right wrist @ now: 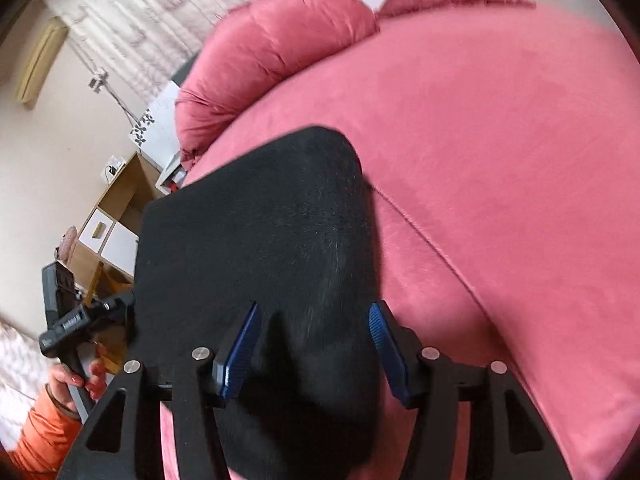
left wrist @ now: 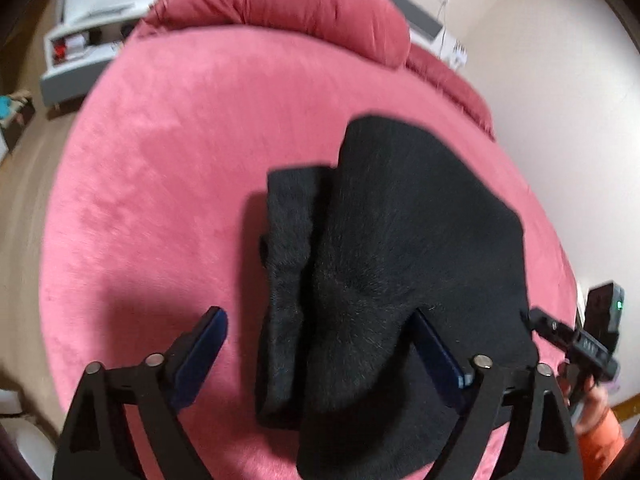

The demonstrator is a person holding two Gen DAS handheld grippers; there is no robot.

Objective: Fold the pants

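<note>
The black fuzzy pants (left wrist: 400,260) lie folded on a round pink bed (left wrist: 160,200), with a narrower folded part (left wrist: 288,248) at their left side. My left gripper (left wrist: 320,340) is open just above the pants' near end, its blue pads spread wide to either side of the cloth. In the right wrist view the pants (right wrist: 260,220) fill the middle. My right gripper (right wrist: 316,344) is open, its blue pads on either side of the pants' near rounded end. Neither gripper holds the cloth.
A pink bolster cushion (left wrist: 288,4) lines the far edge of the bed. White furniture (left wrist: 80,40) stands beyond it. A wooden shelf unit (right wrist: 116,220) stands by the wall. The other gripper and the hand in an orange sleeve show at the view edges (right wrist: 68,328).
</note>
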